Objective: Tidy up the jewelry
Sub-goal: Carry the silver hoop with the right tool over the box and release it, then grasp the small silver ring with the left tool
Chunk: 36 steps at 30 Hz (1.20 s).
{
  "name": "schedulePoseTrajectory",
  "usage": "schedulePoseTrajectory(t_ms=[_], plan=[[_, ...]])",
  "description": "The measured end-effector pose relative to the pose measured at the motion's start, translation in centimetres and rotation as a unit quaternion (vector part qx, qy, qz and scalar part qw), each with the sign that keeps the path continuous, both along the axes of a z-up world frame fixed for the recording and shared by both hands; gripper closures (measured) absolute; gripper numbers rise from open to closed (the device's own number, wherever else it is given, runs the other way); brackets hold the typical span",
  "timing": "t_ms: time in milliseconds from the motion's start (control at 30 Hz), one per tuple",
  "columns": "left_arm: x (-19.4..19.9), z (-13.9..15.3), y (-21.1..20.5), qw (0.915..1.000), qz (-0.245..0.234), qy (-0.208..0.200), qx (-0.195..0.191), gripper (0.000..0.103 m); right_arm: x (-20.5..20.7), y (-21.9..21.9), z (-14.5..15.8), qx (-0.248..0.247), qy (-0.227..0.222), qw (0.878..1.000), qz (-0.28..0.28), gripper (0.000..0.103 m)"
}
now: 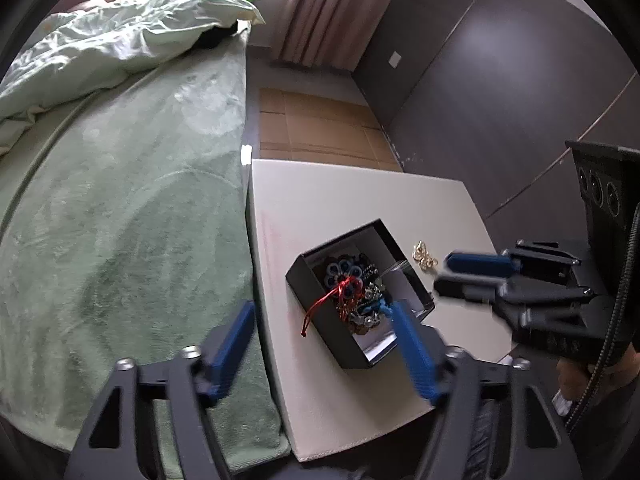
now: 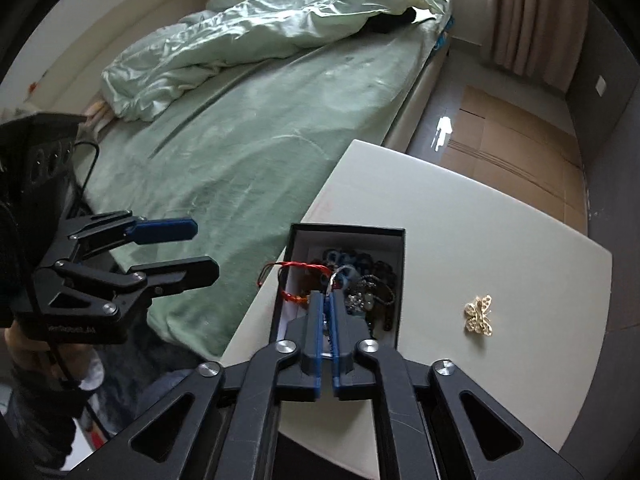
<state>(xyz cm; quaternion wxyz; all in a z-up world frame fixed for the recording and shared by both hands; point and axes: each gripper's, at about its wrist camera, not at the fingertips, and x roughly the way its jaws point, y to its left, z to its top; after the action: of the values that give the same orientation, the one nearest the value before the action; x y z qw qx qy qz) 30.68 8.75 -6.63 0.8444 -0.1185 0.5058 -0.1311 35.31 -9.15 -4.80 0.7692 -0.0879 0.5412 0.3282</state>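
Observation:
A black open box point(image 1: 316, 316) point(image 2: 348, 233) full of mixed jewelry stands on the white table point(image 1: 360, 196) point(image 2: 480, 256). A red cord bracelet point(image 1: 328, 300) point(image 2: 292, 268) hangs over its rim. A gold butterfly brooch point(image 1: 425, 257) point(image 2: 479, 314) lies on the table to the right of the box. My right gripper point(image 2: 326, 298) point(image 1: 442, 270) is shut on a thin silvery piece point(image 2: 333, 280) above the box. My left gripper point(image 1: 324, 312) point(image 2: 204, 248) is open and empty, left of the box over the bed's edge.
A bed with a green blanket point(image 1: 120, 220) point(image 2: 240, 140) and a crumpled duvet point(image 1: 120, 36) adjoins the table's left side. Flat cardboard point(image 1: 320, 124) point(image 2: 512, 148) lies on the floor beyond the table. A dark wall point(image 1: 500, 80) runs along the right.

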Motion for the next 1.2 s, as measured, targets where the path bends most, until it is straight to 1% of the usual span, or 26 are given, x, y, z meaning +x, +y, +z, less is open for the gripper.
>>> schedulePoseTrajectory(t_ms=[33,67,100,133,233,300,400,567,733,833,933,1000,1067,1200], plan=[[-0.1,0.2,0.0,1.0,0.002,-0.004,0.0,0.021,0.0,-0.1,0.1,-0.003,-0.002,1.0,-0.004,0.07],[-0.1,0.3,-0.2,1.0,0.001,-0.008,0.0,0.02,-0.1,-0.4,0.2,-0.003,-0.009,1.0,-0.011,0.045],[-0.1,0.4,-0.3,1.0,0.0,-0.01,0.0,0.019,-0.2,-0.9,0.5,-0.001,-0.023,1.0,-0.021,0.036],[-0.1,0.5,-0.7,0.9999,-0.002,-0.011,0.001,0.019,-0.4,-1.7,0.7,0.002,-0.033,0.999,-0.03,0.036],[0.1,0.6,-1.8,0.9999,-0.01,-0.012,0.005,0.019,-0.4,-4.4,0.8,0.024,-0.027,0.997,-0.062,0.036],[0.2,0.7,-3.0,0.9996,-0.023,-0.015,0.008,0.019,-0.5,-6.5,0.6,0.03,-0.031,0.995,-0.086,0.036],[0.4,0.6,-5.3,0.9987,-0.046,-0.017,0.012,0.019,-0.8,-9.9,0.1,0.049,-0.024,0.991,-0.119,0.036],[0.7,0.4,-8.9,0.9959,-0.083,-0.022,0.027,0.02,-1.6,-13.7,-0.9,0.068,-0.019,0.984,-0.161,0.036],[1.2,0.1,-12.3,0.991,-0.125,-0.02,0.042,0.02,-2.9,-16.6,-2.8,0.085,-0.011,0.977,-0.198,0.036],[1.7,-0.3,-14.8,0.9861,-0.154,-0.016,0.061,0.02,-3.3,-18.2,-3.8,0.099,-0.005,0.97,-0.222,0.036],[2.1,-0.9,-16.9,0.9803,-0.179,-0.006,0.082,0.026,-3.6,-19.6,-4.9,0.103,0.0,0.963,-0.249,0.036],[2.5,-1.5,-18.2,0.9766,-0.194,0.002,0.093,0.031,-3.8,-20.5,-5.4,0.104,-0.002,0.957,-0.27,0.036],[3.0,-2.4,-19.7,0.9709,-0.212,0.013,0.111,0.036,-3.9,-21.4,-6.0,0.104,-0.002,0.95,-0.295,0.036],[4.0,-4.2,-21.8,0.9617,-0.237,0.037,0.133,0.047,-3.9,-22.8,-7.0,0.077,0.0,0.939,-0.335,0.036]])
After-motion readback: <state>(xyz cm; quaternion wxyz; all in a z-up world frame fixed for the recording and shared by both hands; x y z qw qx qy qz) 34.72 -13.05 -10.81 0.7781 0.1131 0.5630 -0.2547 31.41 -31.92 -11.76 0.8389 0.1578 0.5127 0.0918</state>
